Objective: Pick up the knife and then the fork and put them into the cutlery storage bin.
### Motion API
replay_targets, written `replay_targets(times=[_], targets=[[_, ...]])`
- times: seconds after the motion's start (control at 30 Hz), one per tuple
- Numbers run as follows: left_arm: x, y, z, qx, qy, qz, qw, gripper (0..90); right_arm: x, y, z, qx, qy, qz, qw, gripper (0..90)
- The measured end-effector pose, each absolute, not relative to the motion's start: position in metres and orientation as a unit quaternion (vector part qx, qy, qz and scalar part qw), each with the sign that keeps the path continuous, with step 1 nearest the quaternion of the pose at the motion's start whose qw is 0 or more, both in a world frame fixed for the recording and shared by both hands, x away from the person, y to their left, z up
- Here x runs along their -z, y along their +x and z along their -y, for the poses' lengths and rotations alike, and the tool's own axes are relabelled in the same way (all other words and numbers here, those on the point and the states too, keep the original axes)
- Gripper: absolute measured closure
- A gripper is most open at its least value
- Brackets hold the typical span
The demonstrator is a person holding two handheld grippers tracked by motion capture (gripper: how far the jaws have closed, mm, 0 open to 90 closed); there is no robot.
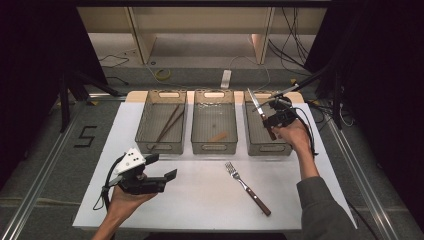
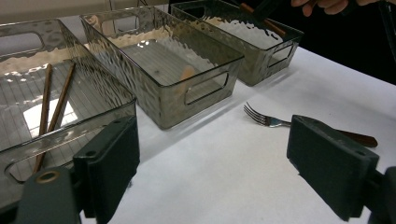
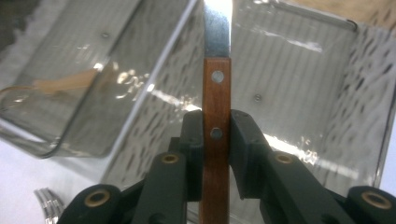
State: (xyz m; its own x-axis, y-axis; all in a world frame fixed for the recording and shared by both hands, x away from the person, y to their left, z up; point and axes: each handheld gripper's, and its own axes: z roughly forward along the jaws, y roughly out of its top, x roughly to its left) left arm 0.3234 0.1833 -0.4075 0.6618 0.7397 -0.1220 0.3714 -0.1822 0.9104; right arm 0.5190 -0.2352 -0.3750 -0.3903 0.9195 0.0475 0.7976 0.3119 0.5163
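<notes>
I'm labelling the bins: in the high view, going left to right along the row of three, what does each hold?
Left clear plastic bin: brown chopsticks → middle clear bin: small wooden piece → right clear bin: wooden-handled knife above it, held by right gripper.

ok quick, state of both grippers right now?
Left gripper: open, empty, jaws wide apart.
Right gripper: shut on the knife, by its wooden handle, above the right bin.

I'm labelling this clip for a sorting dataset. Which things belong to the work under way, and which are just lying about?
In the job:
- knife, clamped by its wooden handle in the right tool
- right-hand bin beneath it
- fork, on the table
- left tool, open

Lying about:
- cables on the floor
- white power strip
</notes>
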Motion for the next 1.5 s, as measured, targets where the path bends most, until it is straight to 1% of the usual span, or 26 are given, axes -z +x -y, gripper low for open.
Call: replay_targets(times=[0.5, 0.57, 0.6, 0.63, 0.67, 0.7, 0.77, 0.83, 1.03, 1.13, 1.37, 1.5], targets=[[0.408, 0.323, -0.182, -0.179, 0.750, -0.370, 0.518, 16.6, 0.392, 0.524, 0.232, -0.212, 0.555, -0.795, 0.119, 76.4], [0.408, 0.324, -0.183, -0.176, 0.750, -0.370, 0.519, 16.7, 0.395, 0.525, 0.232, -0.210, 0.556, -0.795, 0.119, 75.3], [0.408, 0.324, -0.183, -0.176, 0.750, -0.369, 0.519, 16.7, 0.396, 0.525, 0.232, -0.216, 0.555, -0.794, 0.123, 72.1], [0.408, 0.323, -0.183, -0.178, 0.750, -0.370, 0.519, 16.6, 0.395, 0.526, 0.233, -0.219, 0.559, -0.791, 0.119, 63.5], [0.408, 0.323, -0.183, -0.178, 0.750, -0.370, 0.519, 16.6, 0.394, 0.526, 0.233, -0.224, 0.558, -0.792, 0.108, 58.9], [0.408, 0.324, -0.183, -0.177, 0.750, -0.371, 0.518, 16.6, 0.392, 0.525, 0.233, -0.228, 0.553, -0.795, 0.101, 55.5], [0.408, 0.324, -0.183, -0.177, 0.750, -0.372, 0.518, 16.6, 0.387, 0.522, 0.231, -0.233, 0.548, -0.796, 0.108, 51.2], [0.408, 0.324, -0.183, -0.178, 0.751, -0.372, 0.516, 16.7, 0.383, 0.518, 0.231, -0.240, 0.536, -0.801, 0.112, 48.4], [0.408, 0.324, -0.183, -0.171, 0.749, -0.373, 0.521, 16.5, 0.378, 0.496, 0.225, -0.240, 0.489, -0.832, 0.104, 39.7], [0.409, 0.324, -0.184, -0.171, 0.749, -0.374, 0.519, 16.3, 0.375, 0.479, 0.222, -0.264, 0.464, -0.840, 0.095, 37.7], [0.409, 0.325, -0.184, -0.170, 0.747, -0.375, 0.522, 16.1, 0.366, 0.441, 0.213, -0.272, 0.419, -0.860, 0.106, 30.4], [0.409, 0.325, -0.184, -0.174, 0.749, -0.374, 0.518, 16.1, 0.364, 0.423, 0.207, -0.279, 0.400, -0.865, 0.115, 29.4]])
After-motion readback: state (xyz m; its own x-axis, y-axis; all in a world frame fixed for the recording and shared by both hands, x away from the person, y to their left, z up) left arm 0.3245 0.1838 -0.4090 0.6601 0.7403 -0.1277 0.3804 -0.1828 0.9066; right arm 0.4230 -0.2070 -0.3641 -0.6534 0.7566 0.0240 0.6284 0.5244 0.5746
